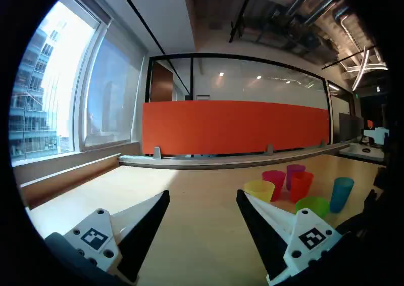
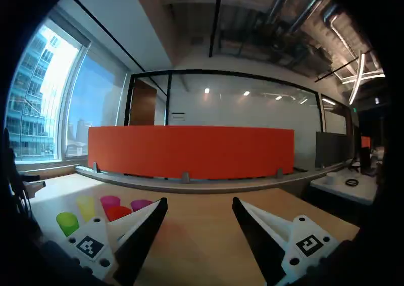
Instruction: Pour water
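Six plastic cups, namely a yellow cup (image 1: 259,189), pink cup (image 1: 273,179), purple cup (image 1: 295,170), orange cup (image 1: 301,186), green cup (image 1: 312,205) and teal cup (image 1: 342,194), were grouped upright on the wooden table (image 1: 202,235). In the left gripper view they were pictured beyond and to the right of the left gripper (image 1: 202,195), outside its fingers, with the yellow cup just behind the tip of the right-hand finger. The jaws were held wide apart, with nothing gripped.

In the right gripper view the group was seen low at the left. The orange cup and purple cup were partly hidden behind the left-hand finger of the right gripper (image 2: 199,201) — likewise spread wide and holding nothing.

A black-and-white square marker (image 1: 95,238) was carried on each finger. Behind the table, an orange partition (image 1: 232,127) and a tall window (image 1: 55,99) were shown.
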Motion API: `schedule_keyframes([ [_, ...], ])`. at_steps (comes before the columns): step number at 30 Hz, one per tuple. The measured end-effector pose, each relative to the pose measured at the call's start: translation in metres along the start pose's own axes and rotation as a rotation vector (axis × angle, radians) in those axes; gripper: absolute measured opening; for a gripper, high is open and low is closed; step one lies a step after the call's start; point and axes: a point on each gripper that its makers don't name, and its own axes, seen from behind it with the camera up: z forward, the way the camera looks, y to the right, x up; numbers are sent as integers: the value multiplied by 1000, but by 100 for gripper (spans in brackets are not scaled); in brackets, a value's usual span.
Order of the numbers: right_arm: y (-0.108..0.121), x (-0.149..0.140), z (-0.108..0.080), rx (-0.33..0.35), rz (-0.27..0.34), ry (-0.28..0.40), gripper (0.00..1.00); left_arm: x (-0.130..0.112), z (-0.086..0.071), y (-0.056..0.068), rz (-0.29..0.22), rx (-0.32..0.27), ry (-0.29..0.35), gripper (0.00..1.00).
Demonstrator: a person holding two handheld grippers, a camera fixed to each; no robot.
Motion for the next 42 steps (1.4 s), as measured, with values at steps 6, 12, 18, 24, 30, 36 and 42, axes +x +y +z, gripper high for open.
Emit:
schedule_keyframes([
  [6, -5, -9, 3, 10, 18, 17, 99, 1, 0, 0, 0, 0, 0, 99],
  [12, -9, -23, 4, 31, 1, 15, 99, 0, 0, 1, 0, 0, 0, 99],
  [18, 0, -38, 5, 15, 17, -3, 99, 0, 1, 0, 0, 0, 0, 99],
  [24, 9, -51, 5, -2, 59, -30, 99, 0, 1, 1, 0, 0, 0, 99],
  [30, 17, -58, 7, -15, 51, -41, 99, -1, 1, 1, 0, 0, 0, 99],
  [36, 16, -61, 8, -13, 34, -41, 100, 0, 0, 1, 0, 0, 0, 99],
  [42, 15, -67, 9, -12, 21, -54, 99, -1, 0, 1, 0, 0, 0, 99],
])
